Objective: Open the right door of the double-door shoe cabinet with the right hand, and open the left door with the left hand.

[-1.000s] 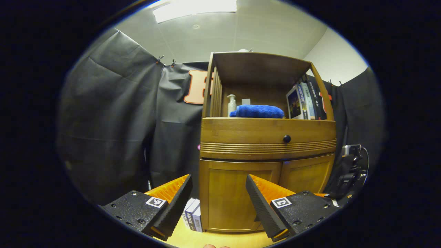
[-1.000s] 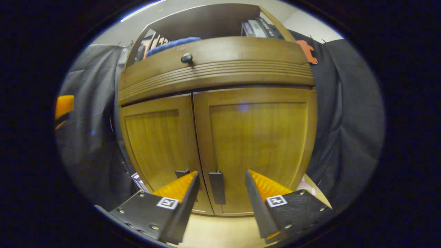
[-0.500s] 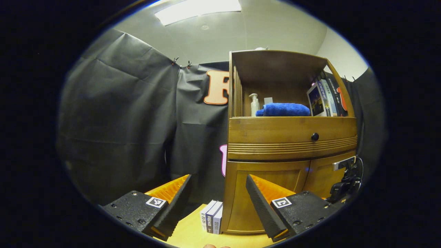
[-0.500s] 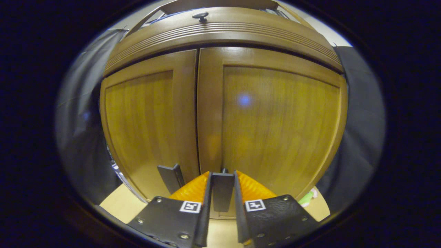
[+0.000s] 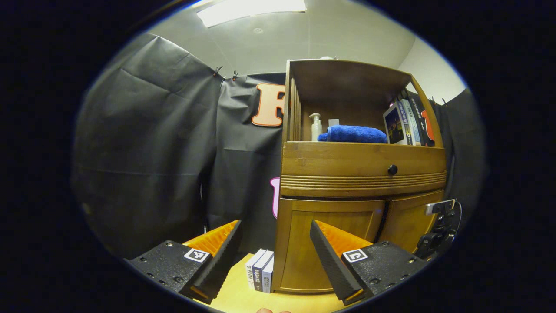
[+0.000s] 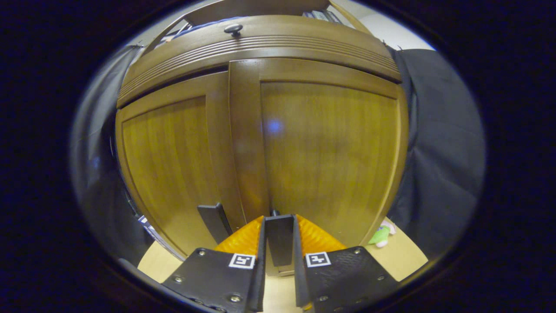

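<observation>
So your shoe cabinet [image 6: 260, 130] takes up most of the right gripper view, and the right door [image 6: 330, 152] sits center-right with its edge standing a bit proud of the left door [image 6: 169, 169], so it looks cracked open along the middle seam. Your right gripper [image 6: 279, 243] at the bottom center is clamped tight on the right door handle [image 6: 280, 237], both fingers pressing on its sides. The left door handle [image 6: 213, 219] sits just to the left of it, lower center, with nothing touching it. A small green toy [image 6: 380, 234] lies on the light surface [image 6: 408, 256] at the lower right, by the cabinet's corner. Over in the left gripper view the cabinet [image 5: 360, 174] stands right of center, seen from off to the side, with the left door [image 5: 330, 243] low in the frame behind your gripper's fingers. Your left gripper [image 5: 276, 243] at the bottom is spread wide with nothing between the fingers, well apart from the cabinet. The drawer knob [image 5: 392, 169] is right of center, and on the open shelf above it you've got a pump bottle [image 5: 316, 127], a rolled blue towel [image 5: 352, 134] and some upright books [image 5: 404, 124]. A few more books [image 5: 260, 276] stand on the surface at the bottom center, right against the cabinet's left side.
</observation>
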Demonstrator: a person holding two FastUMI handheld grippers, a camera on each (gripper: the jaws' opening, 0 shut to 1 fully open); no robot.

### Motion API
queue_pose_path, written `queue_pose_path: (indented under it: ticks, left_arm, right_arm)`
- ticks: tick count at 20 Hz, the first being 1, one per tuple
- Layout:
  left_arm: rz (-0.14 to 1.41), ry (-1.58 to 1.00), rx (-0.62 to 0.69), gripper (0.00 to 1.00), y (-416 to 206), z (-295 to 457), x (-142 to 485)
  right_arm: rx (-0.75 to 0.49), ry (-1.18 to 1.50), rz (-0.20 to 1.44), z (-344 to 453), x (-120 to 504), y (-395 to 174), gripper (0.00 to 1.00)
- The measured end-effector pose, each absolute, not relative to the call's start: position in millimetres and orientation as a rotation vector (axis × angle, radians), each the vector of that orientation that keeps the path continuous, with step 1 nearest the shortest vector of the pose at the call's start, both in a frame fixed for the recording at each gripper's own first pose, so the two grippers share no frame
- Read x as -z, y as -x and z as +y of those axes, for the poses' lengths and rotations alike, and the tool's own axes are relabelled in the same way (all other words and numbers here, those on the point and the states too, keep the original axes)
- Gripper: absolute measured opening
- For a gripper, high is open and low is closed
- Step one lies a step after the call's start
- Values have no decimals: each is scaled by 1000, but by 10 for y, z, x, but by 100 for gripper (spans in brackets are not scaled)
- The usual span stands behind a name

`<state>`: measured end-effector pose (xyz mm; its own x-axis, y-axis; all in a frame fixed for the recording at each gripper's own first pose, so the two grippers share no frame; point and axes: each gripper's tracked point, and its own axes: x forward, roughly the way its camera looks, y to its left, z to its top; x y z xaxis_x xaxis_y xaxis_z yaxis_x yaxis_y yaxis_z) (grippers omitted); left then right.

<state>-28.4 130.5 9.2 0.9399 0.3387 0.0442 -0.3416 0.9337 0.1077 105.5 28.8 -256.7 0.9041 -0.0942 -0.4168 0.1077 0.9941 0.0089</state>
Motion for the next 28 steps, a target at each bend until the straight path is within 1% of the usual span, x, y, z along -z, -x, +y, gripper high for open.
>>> queue_pose_path:
  ticks: [2,7,8,9,12,13,14,16,17,18,19,20,22,23,24,25,27,28]
  left_arm:
    - [-19,-95,-312,92,232,1190,-50]
    - [12,-58,-209,92,125,842,84]
    - [16,-56,-191,92,115,787,109]
    - [20,-55,-173,92,100,723,126]
    - [32,-52,-118,92,63,534,191]
    - [35,-48,-101,96,51,469,209]
    - [39,-44,-84,92,37,404,231]
    - [50,-39,-52,92,18,278,282]
    - [56,-37,-35,92,9,214,306]
    - [61,-33,-18,95,0,154,341]
    - [64,-28,-2,96,-16,95,367]
    - [70,-23,15,92,-32,41,403]
    - [93,-17,52,93,-64,-83,488]
    - [104,-17,68,96,-80,-135,519]
    - [110,-20,82,96,-92,-180,545]
    - [113,-24,90,99,-104,-203,547]
    - [113,-31,104,92,-133,-265,555]
    - [111,-32,112,96,-132,-302,554]
  right_arm:
    - [105,-44,432,228,2536,-892,28]
    - [126,-69,440,62,2465,-517,28]
    - [130,-70,443,27,2451,-460,31]
    - [135,-69,443,-20,2435,-390,28]
    - [159,-65,444,-159,2382,-203,28]
    - [168,-65,444,-207,2378,-141,28]
    - [175,-66,444,-264,2356,-81,28]
    - [195,-73,448,-376,2331,42,28]
    - [204,-76,450,-429,2319,103,28]
    - [209,-72,455,-480,2306,148,28]
    - [217,-65,456,-540,2299,203,27]
    - [229,-57,458,-600,2284,244,28]
    - [256,-51,459,-697,2267,320,27]
    - [268,-54,459,-744,2270,361,27]
    - [279,-61,457,-795,2260,388,27]
    - [291,-65,456,-842,2252,418,27]
    - [325,-61,452,-969,2244,479,28]
    - [339,-63,450,-1031,2246,516,24]
